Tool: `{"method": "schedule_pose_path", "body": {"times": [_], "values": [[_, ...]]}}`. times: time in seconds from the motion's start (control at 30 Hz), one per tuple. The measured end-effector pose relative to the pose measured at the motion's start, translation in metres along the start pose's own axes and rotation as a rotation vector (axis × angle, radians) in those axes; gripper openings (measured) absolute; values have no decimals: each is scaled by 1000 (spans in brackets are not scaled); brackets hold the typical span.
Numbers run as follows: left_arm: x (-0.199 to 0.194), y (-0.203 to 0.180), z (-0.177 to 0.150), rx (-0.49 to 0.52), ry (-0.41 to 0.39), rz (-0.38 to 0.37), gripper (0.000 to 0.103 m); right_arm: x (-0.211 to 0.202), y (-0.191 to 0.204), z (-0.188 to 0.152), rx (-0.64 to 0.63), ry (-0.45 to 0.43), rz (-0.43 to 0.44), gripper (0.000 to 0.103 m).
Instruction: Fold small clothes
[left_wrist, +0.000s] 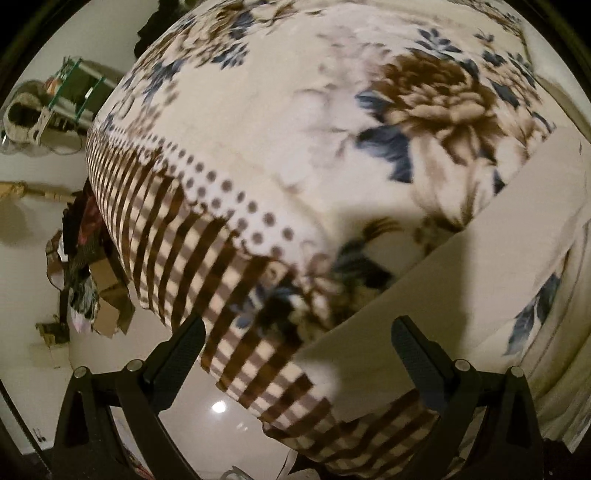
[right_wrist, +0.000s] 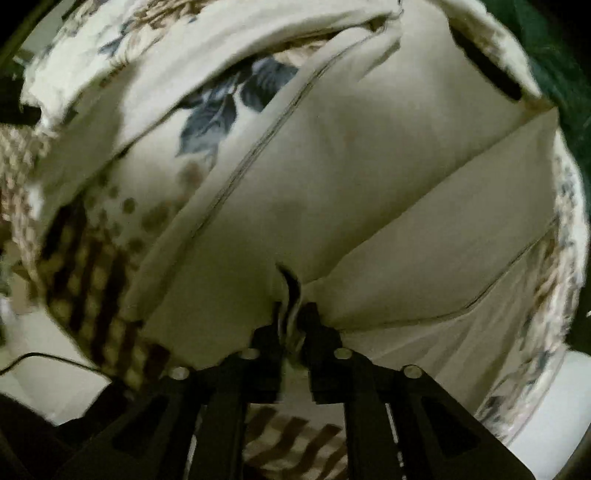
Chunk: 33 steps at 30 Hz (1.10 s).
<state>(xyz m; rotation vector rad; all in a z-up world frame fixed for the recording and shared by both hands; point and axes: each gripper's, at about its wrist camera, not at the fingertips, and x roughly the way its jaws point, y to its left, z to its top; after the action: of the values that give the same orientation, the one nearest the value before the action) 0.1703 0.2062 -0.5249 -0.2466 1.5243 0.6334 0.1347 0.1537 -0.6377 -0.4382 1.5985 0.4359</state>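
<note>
A cream garment with stitched seams lies spread on a floral blanket that covers a bed. My right gripper is shut on a bunched edge of the cream garment, with cloth pinched between the black fingers. In the left wrist view a plain cream strip of the same garment crosses the right side. My left gripper is open and empty, its jaws wide apart, hovering over the checked border of the blanket near the bed's edge.
The blanket has brown flowers, blue leaves, a dotted band and a brown checked border. Beside the bed on the pale glossy floor lie torn cardboard and dark clothes. A dark cable runs at the lower left of the right wrist view.
</note>
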Motion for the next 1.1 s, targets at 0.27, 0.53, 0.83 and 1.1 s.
{"method": "schedule_pose_path", "body": {"times": [0.27,0.53,0.83,1.1], "values": [[31,38,-17,-124,111,-175,103,-20,-78,-43,279,41,186,60],[89,32,-41,-292,296,-408,95,-14,-155,-36,552,54,166,60],[25,19,-49,-272,10,-291,1,-10,-190,-67,597,36,207,60],[-104,-74,-91,100,-245,-333,1,-20,-219,-125,627,-6,219,60]]}}
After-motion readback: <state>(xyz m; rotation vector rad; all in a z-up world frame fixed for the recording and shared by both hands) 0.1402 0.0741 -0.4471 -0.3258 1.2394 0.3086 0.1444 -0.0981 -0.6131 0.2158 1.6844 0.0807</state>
